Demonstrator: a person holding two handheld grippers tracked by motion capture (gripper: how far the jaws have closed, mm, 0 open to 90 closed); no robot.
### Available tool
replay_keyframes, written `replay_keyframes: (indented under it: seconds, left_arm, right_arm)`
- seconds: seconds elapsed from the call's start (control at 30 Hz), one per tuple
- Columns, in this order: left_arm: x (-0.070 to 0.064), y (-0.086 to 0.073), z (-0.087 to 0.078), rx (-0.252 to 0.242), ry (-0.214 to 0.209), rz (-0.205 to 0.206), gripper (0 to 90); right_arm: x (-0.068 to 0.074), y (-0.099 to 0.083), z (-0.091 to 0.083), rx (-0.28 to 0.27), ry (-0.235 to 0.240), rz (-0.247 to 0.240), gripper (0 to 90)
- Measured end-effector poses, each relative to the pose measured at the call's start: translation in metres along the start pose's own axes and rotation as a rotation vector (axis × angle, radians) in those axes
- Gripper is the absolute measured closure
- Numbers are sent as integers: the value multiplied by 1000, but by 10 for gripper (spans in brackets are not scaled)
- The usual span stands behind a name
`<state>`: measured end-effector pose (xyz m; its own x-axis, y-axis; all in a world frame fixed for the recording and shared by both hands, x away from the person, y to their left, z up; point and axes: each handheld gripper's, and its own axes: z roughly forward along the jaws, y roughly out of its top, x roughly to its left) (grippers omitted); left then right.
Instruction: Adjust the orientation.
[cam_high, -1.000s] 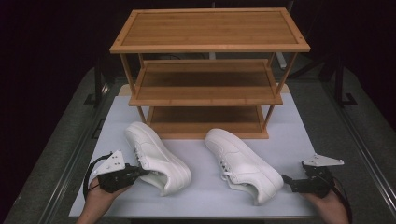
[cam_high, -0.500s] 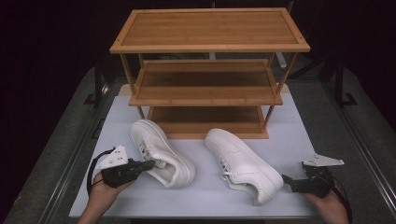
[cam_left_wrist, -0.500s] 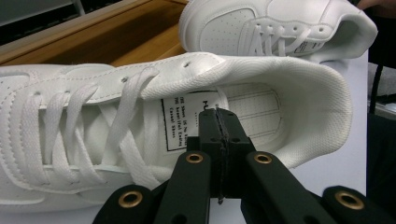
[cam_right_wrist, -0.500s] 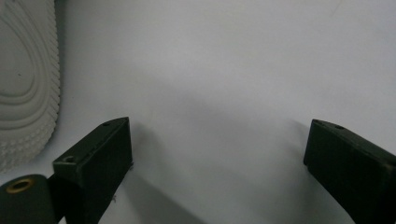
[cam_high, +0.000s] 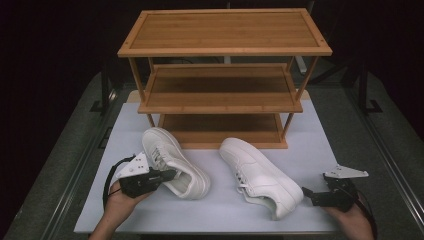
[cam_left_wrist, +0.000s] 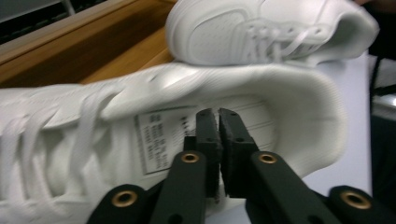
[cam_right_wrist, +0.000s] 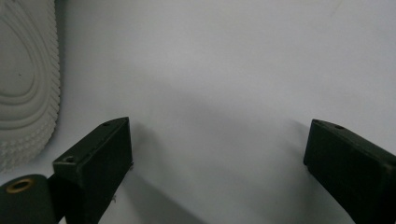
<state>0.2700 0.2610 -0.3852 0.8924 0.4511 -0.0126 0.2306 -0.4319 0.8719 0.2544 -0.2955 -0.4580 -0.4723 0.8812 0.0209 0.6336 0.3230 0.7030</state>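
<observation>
We have our left gripper (cam_high: 167, 175) clamped on the collar of the left white shoe (cam_high: 175, 162); in the left gripper view the jaws are pinched almost together over the shoe's inner side wall, just beside the printed size label (cam_left_wrist: 161, 140), and the shoe looks blurred there; from above, this shoe sits on the white mat (cam_high: 220, 210), its toe pointing toward the wooden rack (cam_high: 225, 75) and its heel nearest our left hand (cam_high: 122, 200); the second white shoe (cam_high: 260, 175) lies to its right on the mat, apart from it, toe toward the rack's bottom shelf; our right gripper (cam_high: 312, 196) rests low at the mat's right side, just beside that shoe's heel, jaws spread wide and gripping nothing; its own view shows bare mat between the jaws and the shoe's ribbed sole (cam_right_wrist: 25, 79) at the left edge
</observation>
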Motion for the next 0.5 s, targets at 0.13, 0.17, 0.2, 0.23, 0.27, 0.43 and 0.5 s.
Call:
replay_keyframes:
  seconds: [0.13,0.17,0.2,0.23,0.27,0.43,0.5]
  left_arm:
    - [-11,5,-1,-23,-37,0,749]
    - [-13,5,-1,-26,-51,-2,722]
    - [-17,5,-1,-30,-73,-7,702]
    - [-17,5,-1,-30,-73,-7,681]
    - [-22,4,0,-32,-102,-8,655]
    - [-32,1,4,-19,-156,5,537]
    - [-34,-1,13,10,-174,10,529]
  right_arm:
    - [0,0,0,0,0,0,72]
    - [0,0,0,0,0,0,72]
    - [0,0,0,-1,0,0,72]
    - [0,0,0,-1,0,0,72]
    - [0,0,0,-1,0,0,72]
    - [0,0,0,0,0,0,72]
    - [0,0,0,0,0,0,72]
